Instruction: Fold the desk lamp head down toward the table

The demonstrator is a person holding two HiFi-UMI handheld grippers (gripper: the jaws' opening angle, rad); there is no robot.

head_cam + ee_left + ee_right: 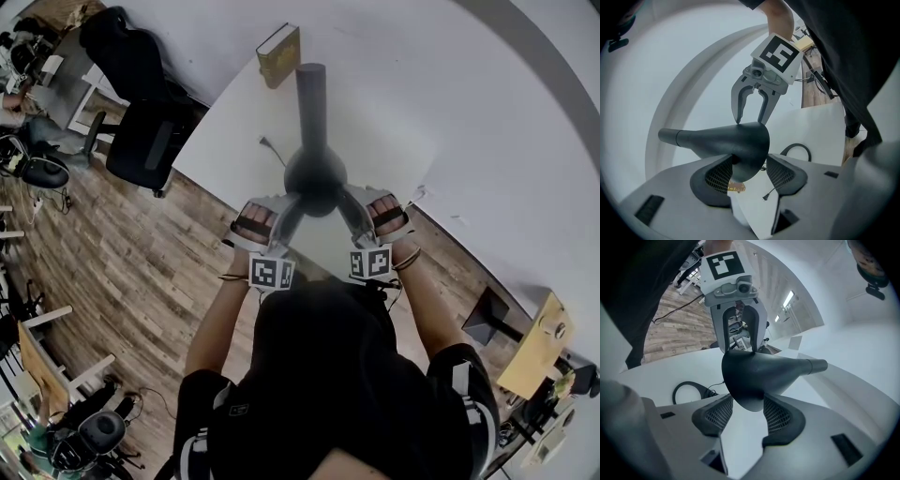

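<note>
Two grippers flank the lamp head (pixel 316 178): left gripper (pixel 286 211) and right gripper (pixel 354 208), jaws spread wide around its rim, no clear squeeze. Lamp head hangs roughly level above the white surface (pixel 394 103); fold looks nearly done.

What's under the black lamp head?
Under the lamp head there is bare white table, with a looped black cable lying off to one side. From above, the head covers the spot right below it, and its inside cannot be seen.
</note>
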